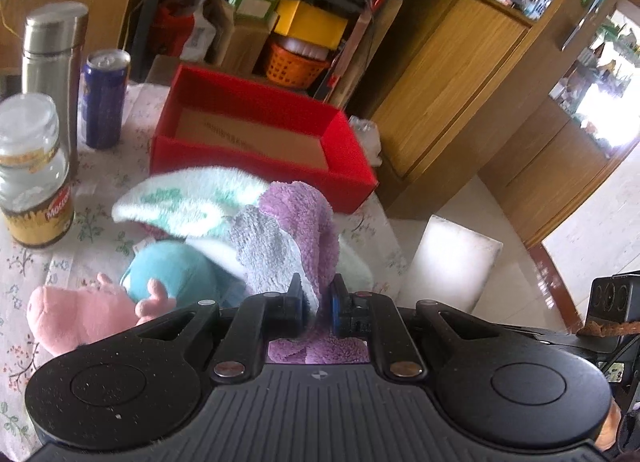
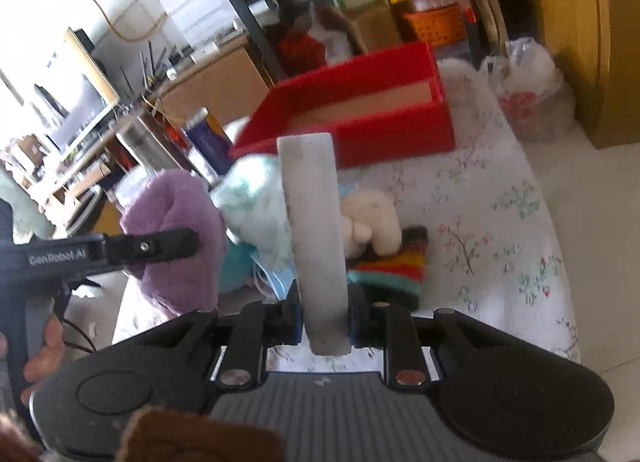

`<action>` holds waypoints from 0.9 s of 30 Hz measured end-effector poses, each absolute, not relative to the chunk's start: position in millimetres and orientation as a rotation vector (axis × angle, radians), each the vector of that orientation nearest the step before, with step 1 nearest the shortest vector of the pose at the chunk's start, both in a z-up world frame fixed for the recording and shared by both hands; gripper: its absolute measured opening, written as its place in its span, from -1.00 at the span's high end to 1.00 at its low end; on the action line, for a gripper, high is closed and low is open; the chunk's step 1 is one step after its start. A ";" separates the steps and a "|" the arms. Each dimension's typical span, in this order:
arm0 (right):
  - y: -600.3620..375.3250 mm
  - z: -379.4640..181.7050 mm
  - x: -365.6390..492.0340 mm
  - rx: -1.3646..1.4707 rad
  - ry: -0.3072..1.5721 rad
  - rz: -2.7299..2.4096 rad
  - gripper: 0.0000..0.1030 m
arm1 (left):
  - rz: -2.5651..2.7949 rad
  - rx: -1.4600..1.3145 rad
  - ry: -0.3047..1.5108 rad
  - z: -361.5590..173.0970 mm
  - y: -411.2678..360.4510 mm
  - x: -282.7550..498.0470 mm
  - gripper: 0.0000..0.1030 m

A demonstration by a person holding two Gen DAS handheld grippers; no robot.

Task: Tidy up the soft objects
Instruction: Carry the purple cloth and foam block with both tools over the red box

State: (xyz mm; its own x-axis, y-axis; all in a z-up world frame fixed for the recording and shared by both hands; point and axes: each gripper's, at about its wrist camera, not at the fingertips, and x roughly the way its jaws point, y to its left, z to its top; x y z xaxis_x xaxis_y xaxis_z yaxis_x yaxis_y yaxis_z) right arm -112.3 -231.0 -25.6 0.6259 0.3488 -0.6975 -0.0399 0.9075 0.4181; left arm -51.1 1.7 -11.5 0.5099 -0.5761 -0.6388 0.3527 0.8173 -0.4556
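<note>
Clamped between the left gripper's (image 1: 316, 298) pads, a purple fuzzy cloth (image 1: 296, 218) hangs above the table, a white-green one (image 1: 184, 202) draped against it. Beside it, the right gripper (image 2: 325, 322) pinches a flat grey strip (image 2: 312, 230). Beyond them sits the empty red box (image 1: 256, 134). Carry the purple cloth clear over the near wall before letting go, so nothing drags the pink plush (image 1: 80, 314) along.

A fuzzy purple sock (image 1: 304, 218) hangs lifted over the plush pig (image 1: 80, 314) before the empty red box (image 1: 260, 134).
</note>
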 end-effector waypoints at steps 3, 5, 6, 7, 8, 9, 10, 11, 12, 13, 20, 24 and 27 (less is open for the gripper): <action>-230.3 -14.4 -109.9 0.394 0.828 0.240 1.00 | -0.570 -0.305 0.833 -0.7 3.0 -49.1 0.82; -228.1 -9.1 -105.5 0.377 0.808 0.240 1.00 | -0.565 -0.313 0.812 5.4 2.6 -46.7 0.82; -227.8 -6.7 -103.4 0.372 0.799 0.238 1.00 | -0.561 -0.312 0.803 8.0 2.5 -45.6 0.82; -227.3 -4.5 -101.3 0.368 0.790 0.236 1.00 | -0.554 -0.307 0.792 10.6 1.5 -43.8 0.82; -226.3 -2.0 -99.1 0.363 0.782 0.235 1.00 | -0.544 -0.300 0.781 13.1 0.3 -42.2 0.82; -225.5 0.7 -96.3 0.355 0.773 0.232 1.00 | -0.537 -0.295 0.771 14.7 -0.7 -40.8 0.82; -224.9 2.6 -93.9 0.347 0.767 0.229 1.00 | -0.532 -0.290 0.762 16.6 -2.2 -38.7 0.82; -222.9 5.3 -89.7 0.332 0.760 0.225 1.00 | -0.527 -0.285 0.756 17.9 -3.7 -35.7 0.82; -221.4 7.4 -86.9 0.320 0.751 0.220 1.00 | -0.521 -0.280 0.752 18.5 -4.7 -32.8 0.82; -220.8 9.4 -84.3 0.308 0.743 0.216 1.00 | -0.514 -0.273 0.747 19.2 -7.0 -29.7 0.82; -219.5 18.7 -58.7 0.286 0.698 0.192 1.00 | -0.481 -0.231 0.716 23.3 -20.3 -4.1 0.82; -218.9 24.4 -40.5 0.275 0.673 0.172 1.00 | -0.465 -0.208 0.692 25.9 -26.7 11.4 0.82; -215.3 27.8 -27.0 0.237 0.654 0.152 1.00 | -0.460 -0.199 0.686 26.3 -31.2 24.6 0.82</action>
State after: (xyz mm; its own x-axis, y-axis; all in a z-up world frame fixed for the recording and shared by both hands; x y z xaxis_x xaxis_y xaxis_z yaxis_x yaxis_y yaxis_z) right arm -27.0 -215.3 27.8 0.7839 0.2134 -0.5831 -0.0651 0.9622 0.2646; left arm 24.6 -31.2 26.3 0.6790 -0.4708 -0.5633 0.3425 0.8818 -0.3242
